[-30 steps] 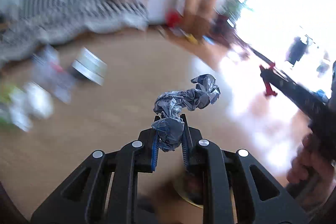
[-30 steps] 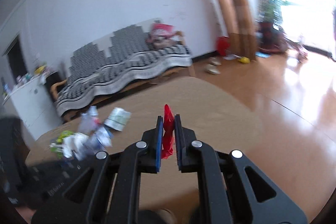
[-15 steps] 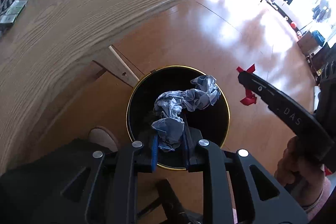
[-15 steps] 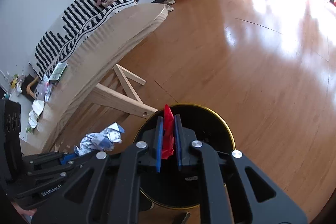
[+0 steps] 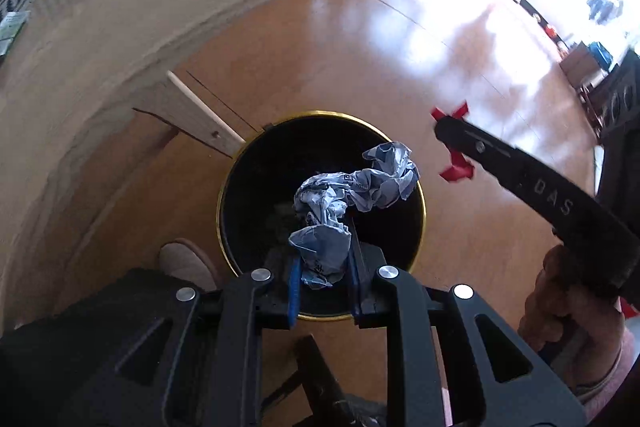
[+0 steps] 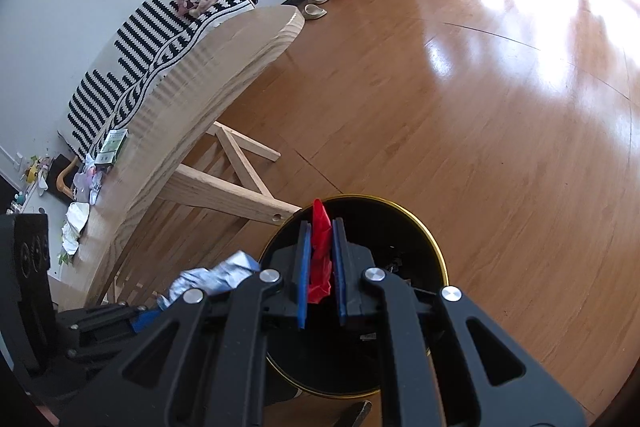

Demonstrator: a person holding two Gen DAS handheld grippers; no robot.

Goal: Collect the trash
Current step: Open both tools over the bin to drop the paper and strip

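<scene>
Both grippers have descended over the black gold-rimmed round bin (image 5: 240,179): the left gripper (image 5: 324,283) pinches crumpled grey-blue paper (image 5: 352,187), the right gripper (image 6: 320,267) pinches a red plastic scrap (image 6: 320,247), so release appears imminent.

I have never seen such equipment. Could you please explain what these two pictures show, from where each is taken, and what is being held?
No robot here: a person carries one hand-held gripper in each hand, and each has a camera looking along its two fingers. The left one clamps a crumpled grey paper wrapper over a black bin with a gold rim. The right one pinches a small red scrap above the same bin. In the left view you also see the person's hand carrying the right tool. More litter lies on the wooden table.
</scene>
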